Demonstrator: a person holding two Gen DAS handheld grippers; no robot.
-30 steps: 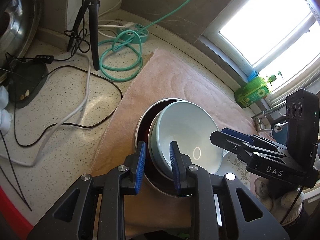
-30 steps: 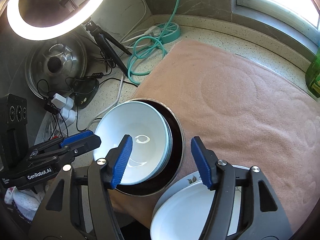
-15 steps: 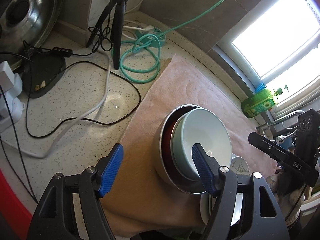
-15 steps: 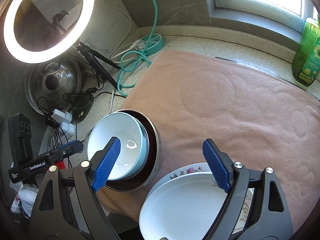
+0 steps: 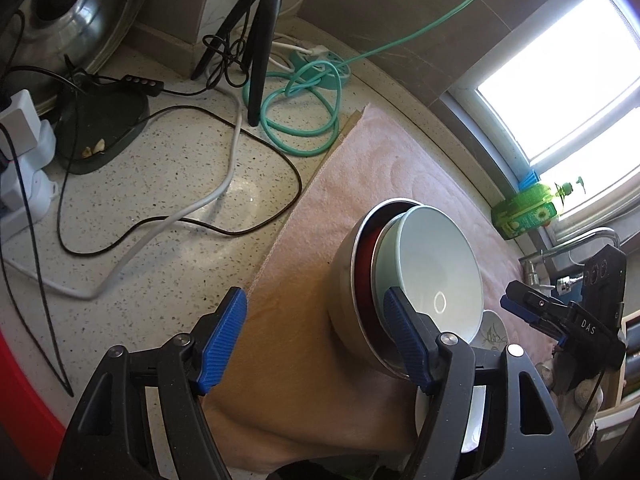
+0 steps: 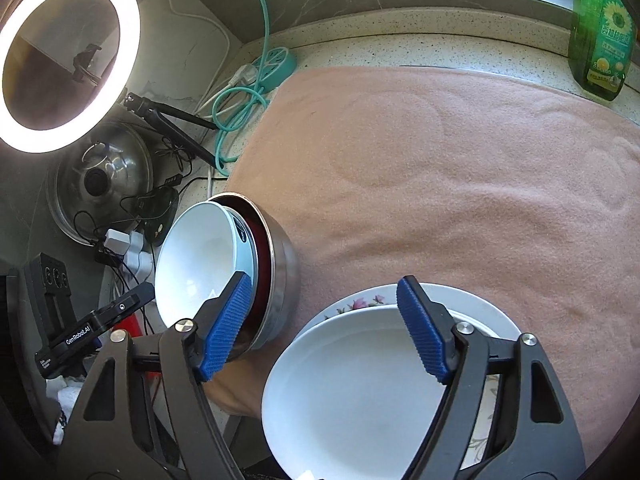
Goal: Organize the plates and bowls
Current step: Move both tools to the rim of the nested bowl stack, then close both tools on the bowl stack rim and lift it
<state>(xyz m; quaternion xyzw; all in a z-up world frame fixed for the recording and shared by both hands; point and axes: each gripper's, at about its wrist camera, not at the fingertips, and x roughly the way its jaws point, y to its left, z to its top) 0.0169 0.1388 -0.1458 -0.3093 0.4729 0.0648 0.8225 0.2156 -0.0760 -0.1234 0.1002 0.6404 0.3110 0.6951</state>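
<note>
A pale blue bowl (image 5: 436, 272) sits nested inside a steel bowl (image 5: 346, 300) with a dark red inside, on a pink towel (image 5: 380, 176). My left gripper (image 5: 316, 340) is open and empty, just in front of the steel bowl. In the right wrist view the same blue bowl (image 6: 200, 256) and steel bowl (image 6: 284, 264) stand at the left. A plain white plate (image 6: 352, 392) lies on a flowered plate (image 6: 484, 308) at the towel's (image 6: 440, 168) near edge. My right gripper (image 6: 324, 332) is open and empty above the plates.
Black and white cables (image 5: 192, 208), a teal cable coil (image 5: 304, 120), a tripod (image 5: 260, 40) and a dark dish (image 5: 104, 124) crowd the speckled counter on the left. A ring light (image 6: 64, 60) and steel lid (image 6: 100, 184) stand behind. A green bottle (image 6: 604, 36) stands by the window.
My left gripper opened, let go of the nested bowls and drew back. My right gripper opened wider and drew back over the plates.
</note>
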